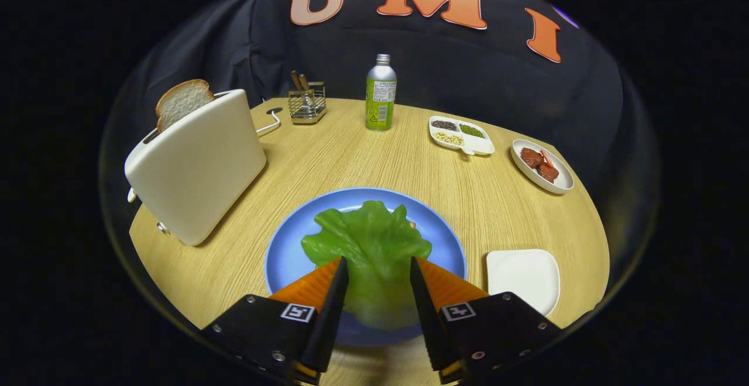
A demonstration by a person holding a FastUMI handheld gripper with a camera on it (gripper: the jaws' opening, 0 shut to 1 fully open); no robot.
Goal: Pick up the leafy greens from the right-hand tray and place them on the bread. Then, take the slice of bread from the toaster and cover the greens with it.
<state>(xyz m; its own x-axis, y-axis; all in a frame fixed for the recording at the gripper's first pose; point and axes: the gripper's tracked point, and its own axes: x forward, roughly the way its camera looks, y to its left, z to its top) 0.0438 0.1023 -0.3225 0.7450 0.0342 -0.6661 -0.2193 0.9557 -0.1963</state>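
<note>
On the left edge of the round pale-wood bench (327,158) stands the cream plastic toaster (196,166), tilted in this fisheye view, with 1 white slice of bread (181,101) standing upright in its slot, crust uppermost, its broad face turned toward the bench's middle. That slice is untouched, so step 2 of the task is wholly left to do.

Moving right, near the front edge, the round blue plate (281,257) carries the crinkled green lettuce leaf (368,245). A sliver of tan at the leaf's far right rim looks like the bread beneath it, though too little shows to be sure. The leaf is spread flat and its long axis runs from the front edge toward the bench's middle: the frilled, wider end points away from the gripper, the narrower pale end toward it. I judge step 1 nearly or just finished, since the greens are over the plate and not on the tray.

The black gripper with orange-backed fingers (379,292) hangs over the near end of the leaf, which lies between and below the fingers. The jaws are parted and neither finger appears to press the leaf, so I read them as released.

Right of the plate, at the front-right edge, sits the square white tray (524,278), bare of greens. Toward the far edge are a green metal bottle (380,95), a 3-part white dish of beans (462,134) and an oval white dish of red meat (542,165).
</note>
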